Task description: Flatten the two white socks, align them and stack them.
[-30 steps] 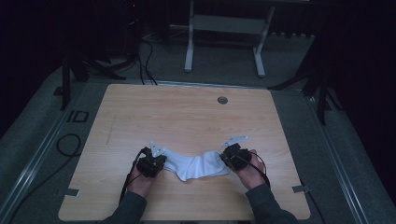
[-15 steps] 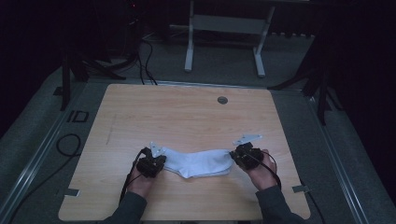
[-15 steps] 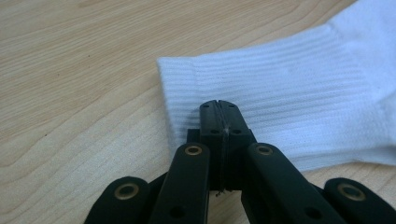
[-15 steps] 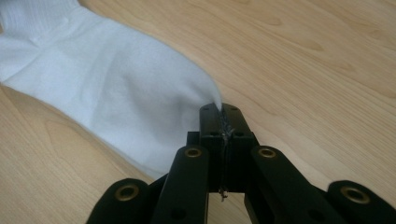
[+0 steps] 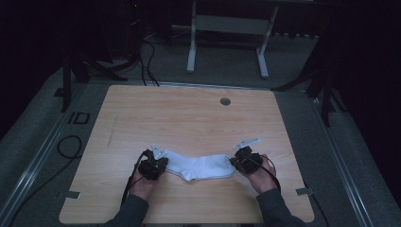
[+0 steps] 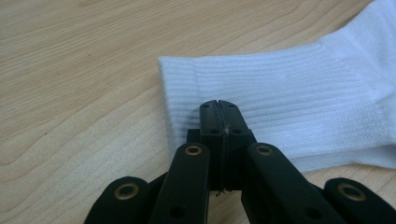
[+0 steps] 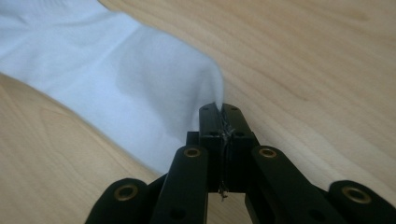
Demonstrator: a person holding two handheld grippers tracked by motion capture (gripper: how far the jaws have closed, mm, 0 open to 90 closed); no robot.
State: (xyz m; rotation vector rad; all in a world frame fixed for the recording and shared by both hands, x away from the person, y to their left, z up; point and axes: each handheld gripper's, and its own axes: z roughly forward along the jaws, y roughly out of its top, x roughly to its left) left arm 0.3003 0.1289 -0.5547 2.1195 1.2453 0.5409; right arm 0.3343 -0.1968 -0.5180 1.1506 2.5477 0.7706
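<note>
A white sock (image 5: 198, 166) lies stretched out flat across the near part of the wooden table (image 5: 189, 118). At its left end my left gripper (image 5: 161, 163) is shut on the ribbed cuff (image 6: 289, 93), the left gripper (image 6: 219, 105) tips sitting on the cuff's near corner. My right gripper (image 5: 235, 161) is shut on the sock's right end. In the right gripper view the sock (image 7: 116, 79) rises in a small peak into the closed right gripper (image 7: 219, 109). A hand holds each gripper from the near edge.
A round grey grommet (image 5: 225, 101) sits near the table's far edge. Beyond the table stands a white desk frame (image 5: 227, 28) on dark carpet. Cables (image 5: 66, 146) lie on the floor to the left. Bare wood stretches across the table's middle and far half.
My right gripper has moved to the right with the sock's end in it. The sock, bunched a second ago, now lies drawn out straight. The left gripper has stayed put.
</note>
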